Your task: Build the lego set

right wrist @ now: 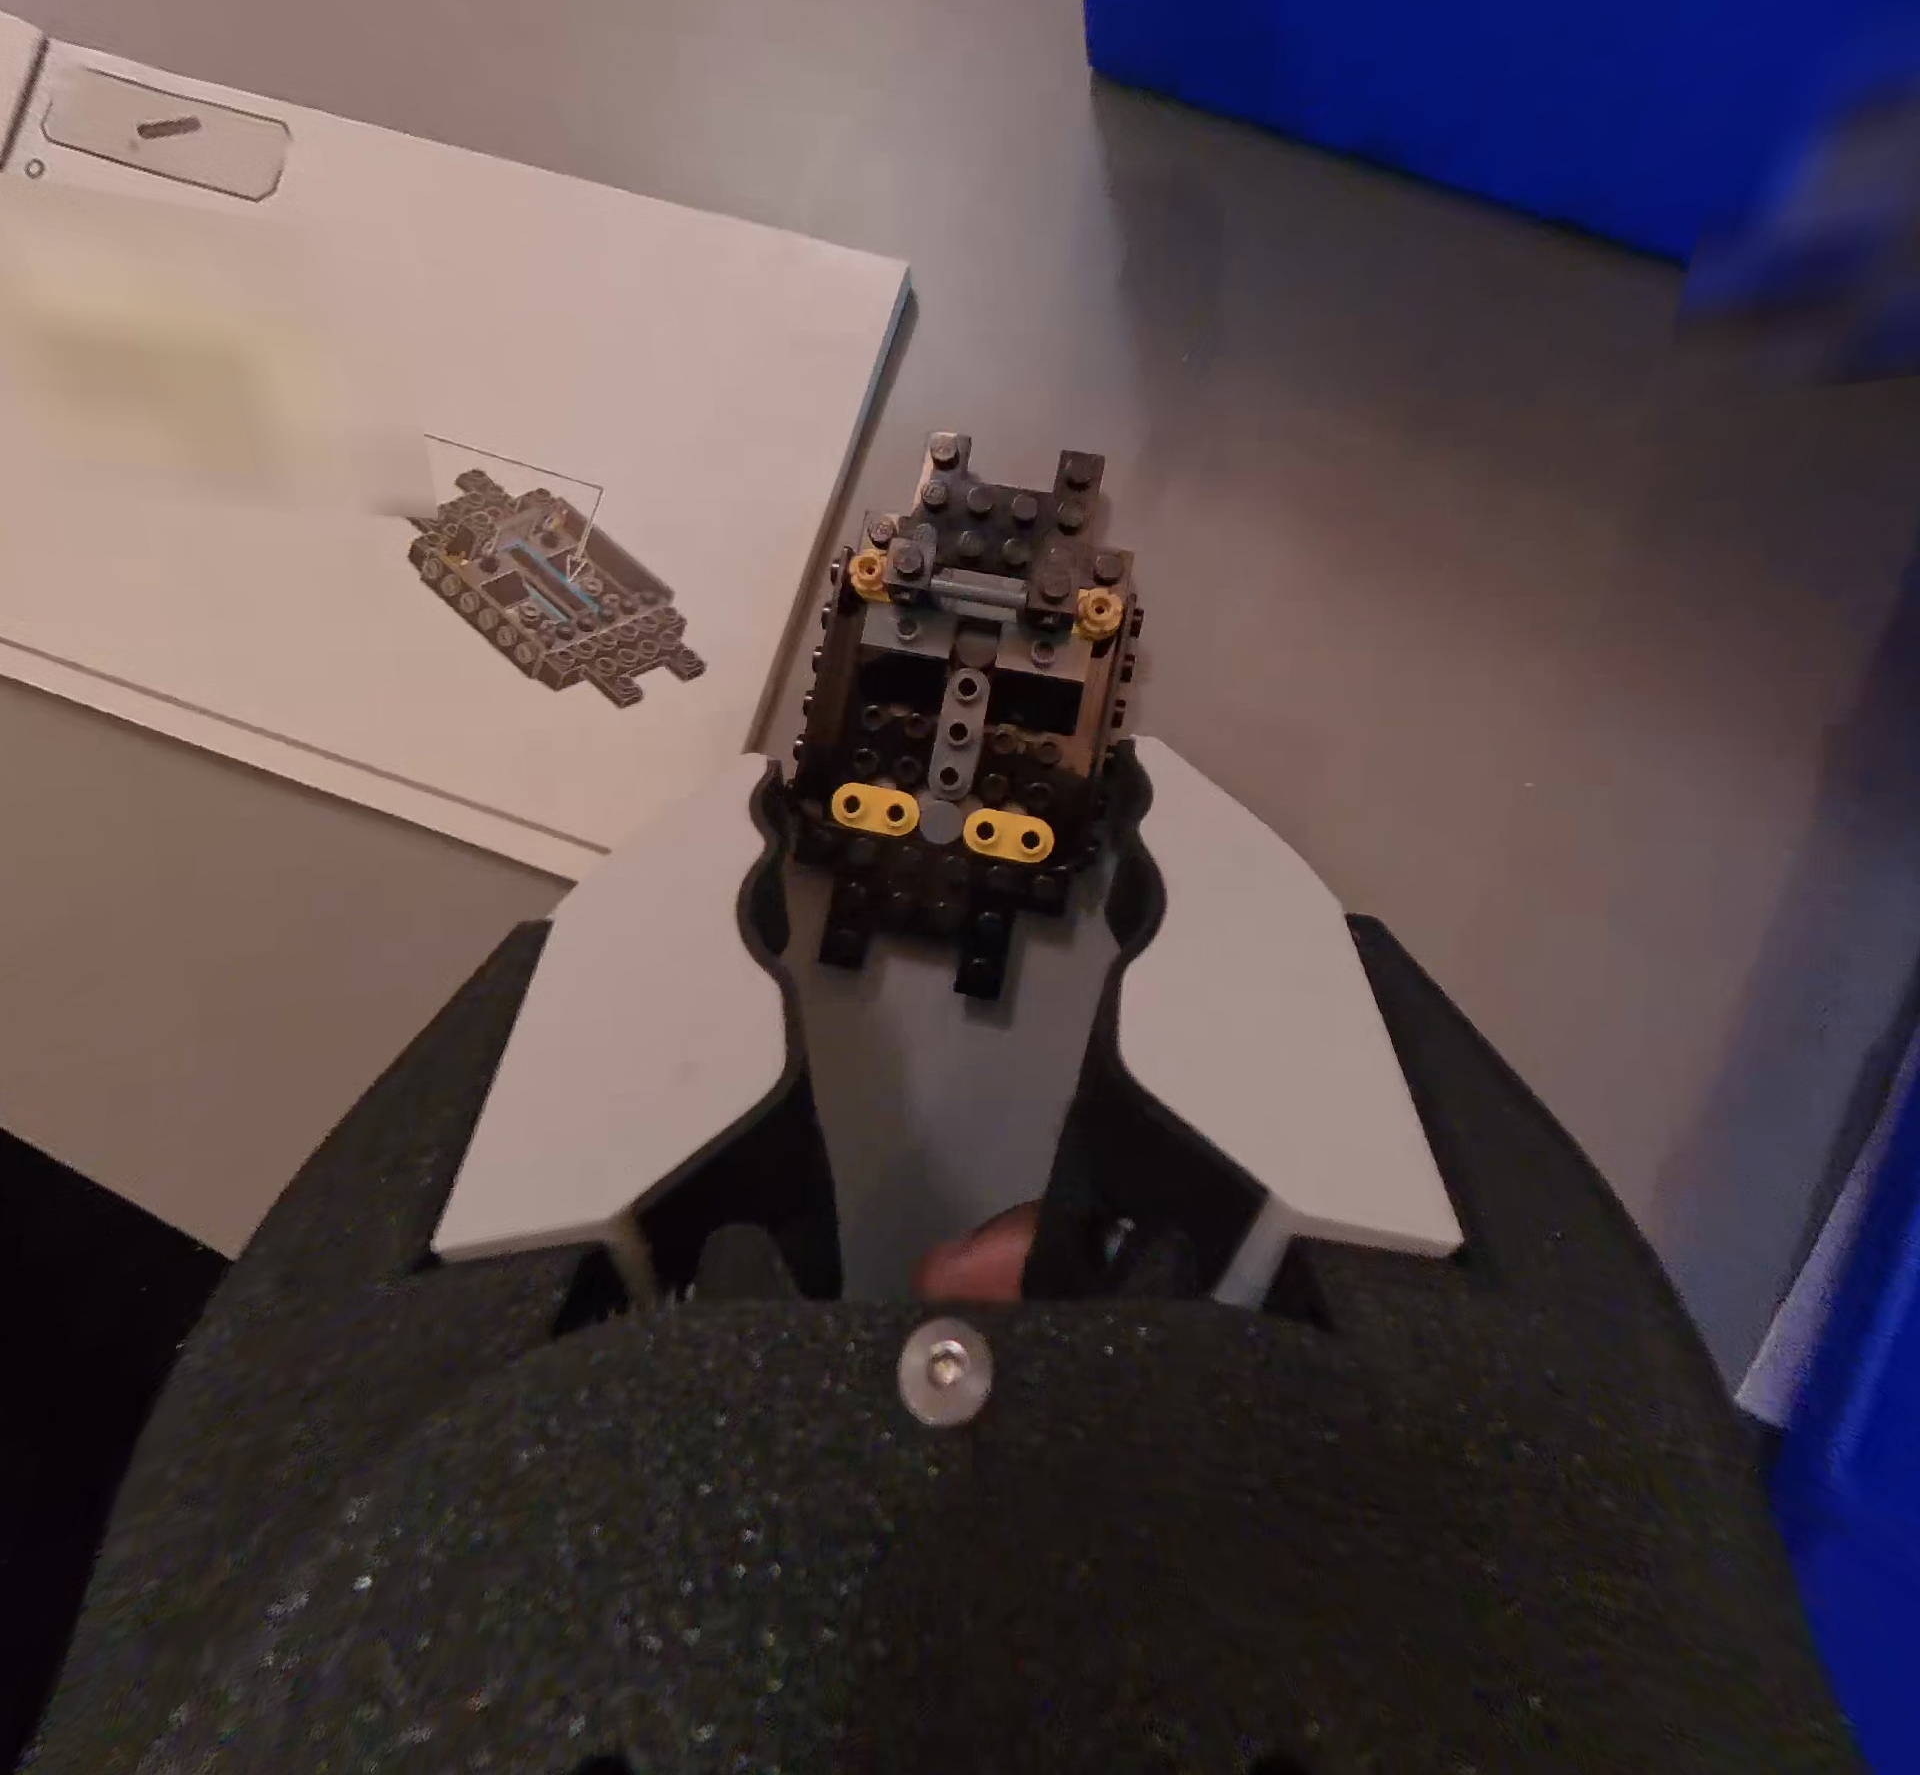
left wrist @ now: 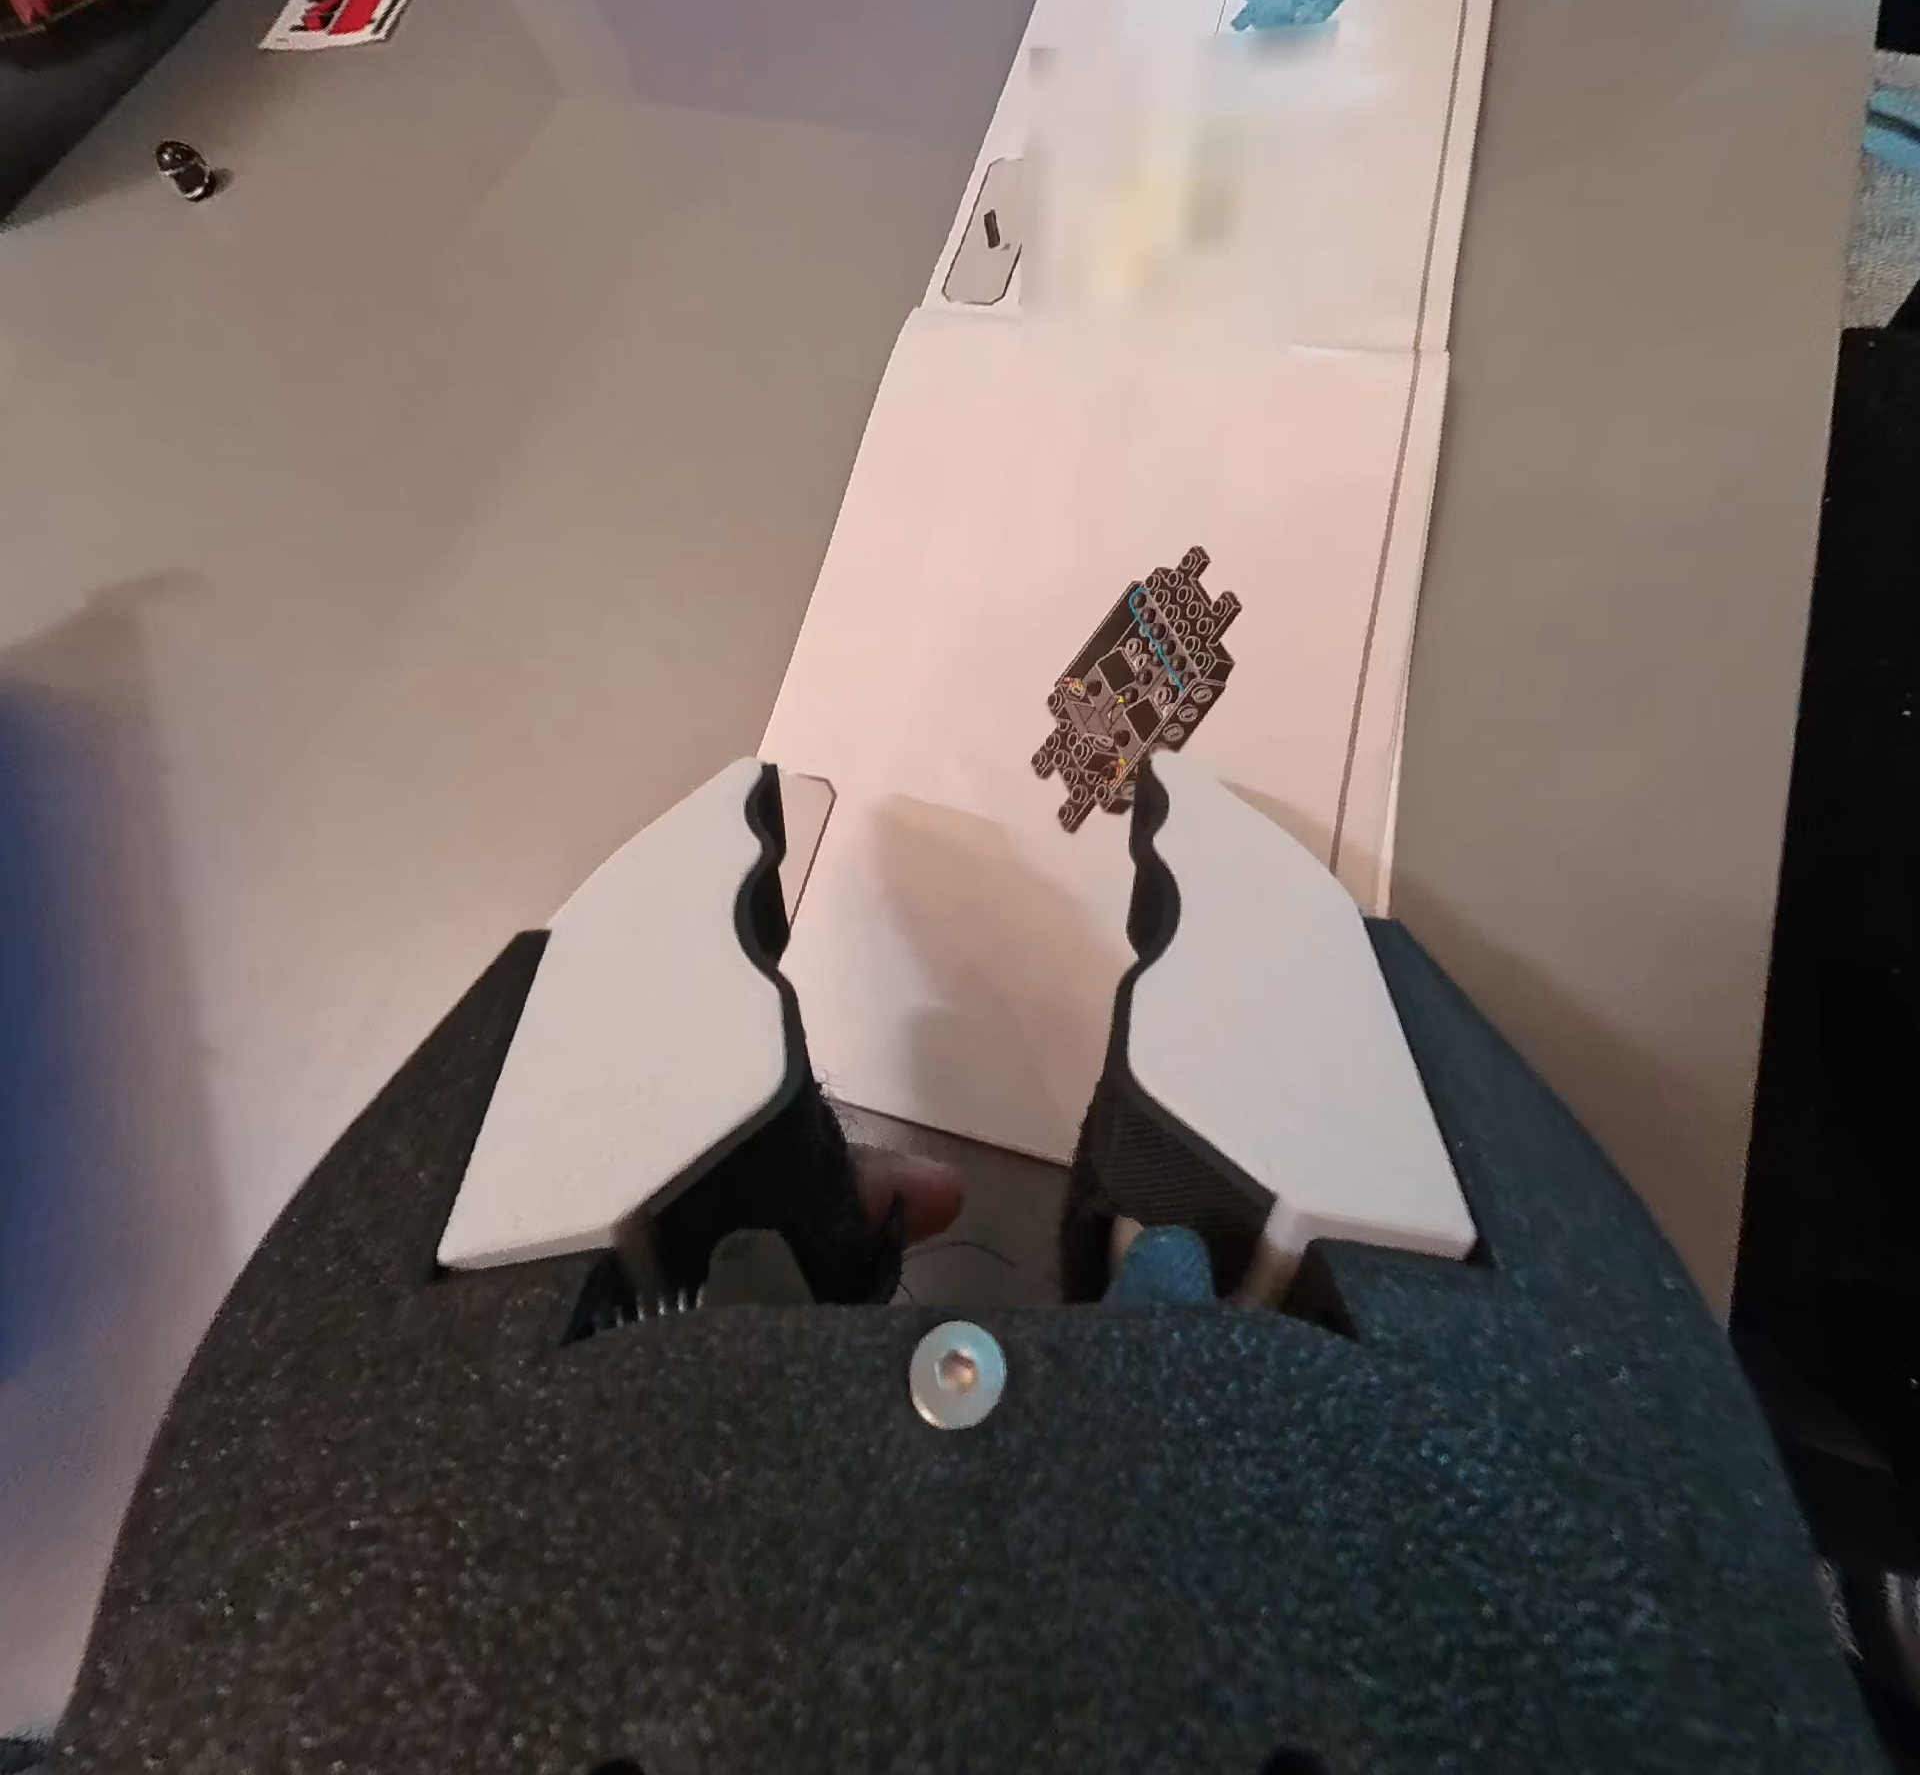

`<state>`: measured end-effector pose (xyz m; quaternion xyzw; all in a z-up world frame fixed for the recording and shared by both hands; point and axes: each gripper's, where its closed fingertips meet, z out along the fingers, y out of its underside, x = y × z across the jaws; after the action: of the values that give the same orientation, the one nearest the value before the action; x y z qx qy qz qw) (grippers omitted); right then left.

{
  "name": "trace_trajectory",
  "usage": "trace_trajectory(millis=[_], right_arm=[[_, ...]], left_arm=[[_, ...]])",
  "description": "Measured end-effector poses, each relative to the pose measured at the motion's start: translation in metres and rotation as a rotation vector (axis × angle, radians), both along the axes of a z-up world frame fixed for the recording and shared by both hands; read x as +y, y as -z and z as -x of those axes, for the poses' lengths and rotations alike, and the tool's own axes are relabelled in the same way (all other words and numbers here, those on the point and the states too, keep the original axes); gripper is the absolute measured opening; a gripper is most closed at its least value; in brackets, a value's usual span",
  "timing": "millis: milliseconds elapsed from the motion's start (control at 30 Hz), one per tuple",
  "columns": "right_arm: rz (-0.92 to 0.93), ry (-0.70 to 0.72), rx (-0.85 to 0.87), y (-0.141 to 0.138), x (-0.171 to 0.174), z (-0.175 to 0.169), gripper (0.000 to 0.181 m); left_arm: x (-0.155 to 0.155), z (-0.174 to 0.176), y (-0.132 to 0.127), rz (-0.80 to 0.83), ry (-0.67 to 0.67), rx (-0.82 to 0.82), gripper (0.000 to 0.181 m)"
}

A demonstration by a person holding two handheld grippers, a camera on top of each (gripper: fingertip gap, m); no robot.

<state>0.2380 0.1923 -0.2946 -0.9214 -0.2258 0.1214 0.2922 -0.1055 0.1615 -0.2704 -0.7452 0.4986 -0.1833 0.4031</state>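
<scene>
Your right gripper [right wrist: 951, 769] pinches the black lego assembly [right wrist: 977, 686]; booklet [right wrist: 582, 354] at ten o'clock. Your left gripper [left wrist: 956, 775]: spread, empty.

desk [left wrist: 416, 478]: plain grey
booklet [left wrist: 1091, 478]: white pages, black and cyan model prints
lego [right wrist: 966, 686]: mostly black, grey strip down the middle, yellow bits
grippers [left wrist: 956, 780] [right wrist: 951, 759]: white fingers, speckly black bodies
box [right wrist: 1455, 11]: bright blue

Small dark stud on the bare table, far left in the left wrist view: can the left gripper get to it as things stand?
Probably yes. The left gripper is open and holds nothing, and only bare grey table lies between it and the small dark stud. It hangs over the instruction booklet, so must swing left.
</scene>
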Motion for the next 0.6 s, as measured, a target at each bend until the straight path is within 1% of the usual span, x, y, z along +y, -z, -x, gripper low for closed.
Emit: trace_trajectory(millis=[67,100,167,200,233,267,333,400,467,533,600], right_arm=[[-0.025,-0.026,0.0,-0.002,0.006,-0.004,0.059],[-0.052,-0.04,0.023,-0.008,0.01,-0.003,0.059],[-0.11,-0.056,0.08,-0.03,0.017,0.002,0.059],[-0.154,-0.098,0.099,-0.044,0.018,0.01,0.059],[-0.191,-0.173,0.122,-0.058,0.017,0.023,0.059],[-0.211,-0.278,0.15,-0.069,0.013,0.042,0.059],[-0.224,-0.535,0.206,-0.08,-0.004,0.087,0.059],[-0.192,-0.778,0.236,-0.079,-0.023,0.13,0.059],[-0.16,-0.978,0.211,-0.067,-0.037,0.164,0.059],[-0.125,-1.104,0.137,-0.05,-0.038,0.188,0.059],[-0.096,-1.182,0.052,-0.035,-0.033,0.206,0.059]], left_arm=[[-0.002,0.002,0.002,0.012,0.012,0.003,0.064],[-0.003,0.002,0.004,0.021,0.02,0.006,0.064],[-0.007,0.002,0.006,0.032,0.04,0.015,0.064],[-0.008,0.001,0.006,0.033,0.05,0.018,0.064],[-0.01,0.0,0.005,0.033,0.06,0.016,0.063],[-0.012,-0.002,0.004,0.037,0.073,0.013,0.064],[-0.016,-0.006,0.004,0.045,0.089,0.023,0.064],[-0.019,-0.007,0.006,0.046,0.096,0.058,0.064],[-0.021,-0.008,0.008,0.042,0.099,0.1,0.063],[-0.021,-0.006,0.008,0.029,0.101,0.113,0.061],[-0.019,-0.003,0.005,0.026,0.082,0.084,0.058]])
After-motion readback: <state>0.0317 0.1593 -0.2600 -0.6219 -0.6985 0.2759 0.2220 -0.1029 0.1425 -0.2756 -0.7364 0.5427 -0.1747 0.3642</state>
